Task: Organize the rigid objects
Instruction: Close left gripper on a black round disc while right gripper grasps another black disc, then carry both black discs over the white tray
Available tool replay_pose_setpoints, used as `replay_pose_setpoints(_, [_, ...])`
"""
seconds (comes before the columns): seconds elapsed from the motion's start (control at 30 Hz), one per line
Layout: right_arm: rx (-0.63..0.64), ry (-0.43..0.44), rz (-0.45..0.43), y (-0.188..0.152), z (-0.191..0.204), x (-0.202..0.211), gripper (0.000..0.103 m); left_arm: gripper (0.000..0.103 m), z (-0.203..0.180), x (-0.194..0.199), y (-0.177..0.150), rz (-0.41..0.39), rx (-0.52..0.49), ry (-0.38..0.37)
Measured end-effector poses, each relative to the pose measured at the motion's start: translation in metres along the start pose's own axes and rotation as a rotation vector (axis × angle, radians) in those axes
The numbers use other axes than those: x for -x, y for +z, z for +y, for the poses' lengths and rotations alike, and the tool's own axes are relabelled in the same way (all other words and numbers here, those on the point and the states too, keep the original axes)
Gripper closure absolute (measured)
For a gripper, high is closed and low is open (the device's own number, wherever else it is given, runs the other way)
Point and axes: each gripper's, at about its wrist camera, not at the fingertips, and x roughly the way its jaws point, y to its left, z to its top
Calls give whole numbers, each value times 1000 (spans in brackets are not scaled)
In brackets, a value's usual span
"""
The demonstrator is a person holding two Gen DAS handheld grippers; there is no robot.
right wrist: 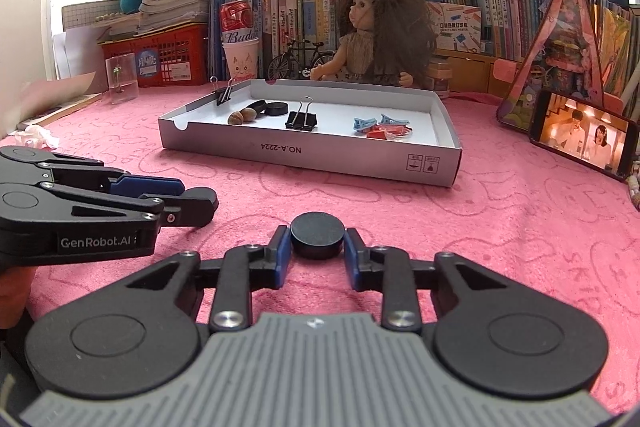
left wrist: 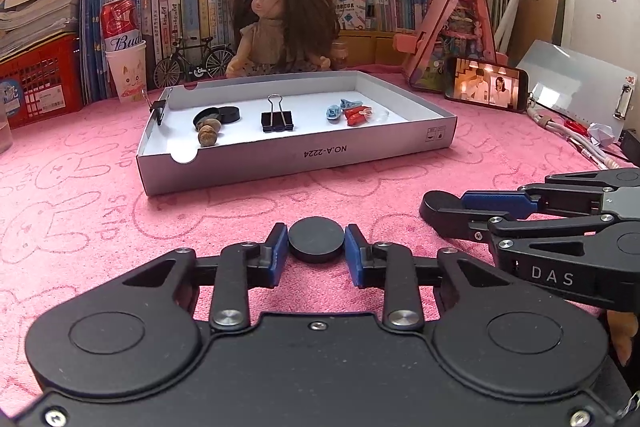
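Straight ahead of both tools sits the white box lid (left wrist: 304,163), and it's already looking pretty sorted: two black discs (left wrist: 229,115) and a pair of nuts (left wrist: 208,135) on its left side, a black binder clip (left wrist: 277,121) in the middle, and a little pile of blue and red clips (left wrist: 352,113) off to the right. Another binder clip (right wrist: 224,94) is clamped on the lid's far-left rim. So I'd say most of the job is done.

What's left, as far as I can see, are two more black discs. The left tool (left wrist: 316,247) has its blue pads squeezed against the sides of one disc (left wrist: 316,239), jaws narrowed right down to its width, low over the pink surface (left wrist: 100,211). The right tool (right wrist: 317,245) is doing the exact same thing with the other disc (right wrist: 317,235), pads pressed on both edges. Both tools sit side by side, close together, well short of the lid.

My guess is both discs belong with the black ones on the lid's left side. I can't spot anything else loose on the surface near the tools.
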Motion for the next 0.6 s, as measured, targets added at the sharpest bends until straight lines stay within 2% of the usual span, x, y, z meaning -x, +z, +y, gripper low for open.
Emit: replay_pose_setpoints(0.6, [-38, -48, -13, 20, -3, -11, 69, 74, 13, -4, 24, -34, 74, 39])
